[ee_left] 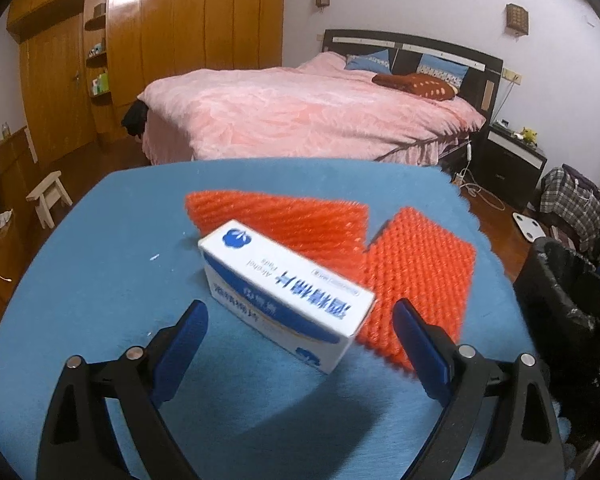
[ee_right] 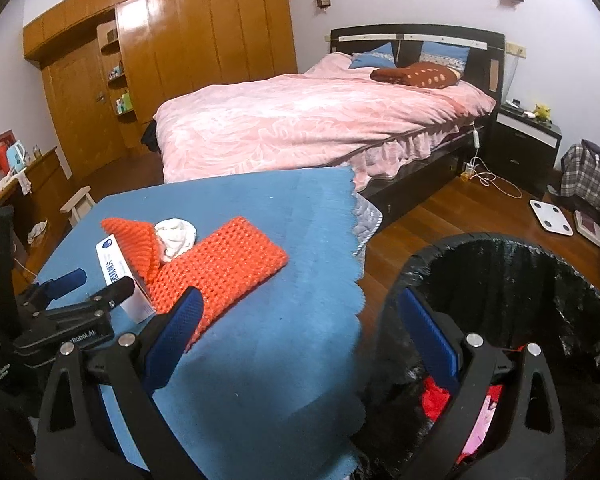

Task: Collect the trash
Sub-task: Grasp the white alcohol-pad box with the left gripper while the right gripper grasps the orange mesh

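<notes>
The alcohol pad box [ee_left: 286, 294] lies on the blue cloth-covered table [ee_left: 100, 280] between the spread blue fingers of the empty left gripper [ee_left: 300, 344], touching the orange mesh [ee_left: 416, 268] behind it. Only the right wrist view shows crumpled white paper [ee_right: 176, 237] on the mesh. The right gripper [ee_right: 300, 334], also wide open and empty, straddles the table's right edge and the black-lined bin [ee_right: 512, 292]; the pink bed [ee_right: 300, 120] stands far.

White-blue box [ee_left: 288, 294] beside orange mesh [ee_left: 416, 276]
</notes>
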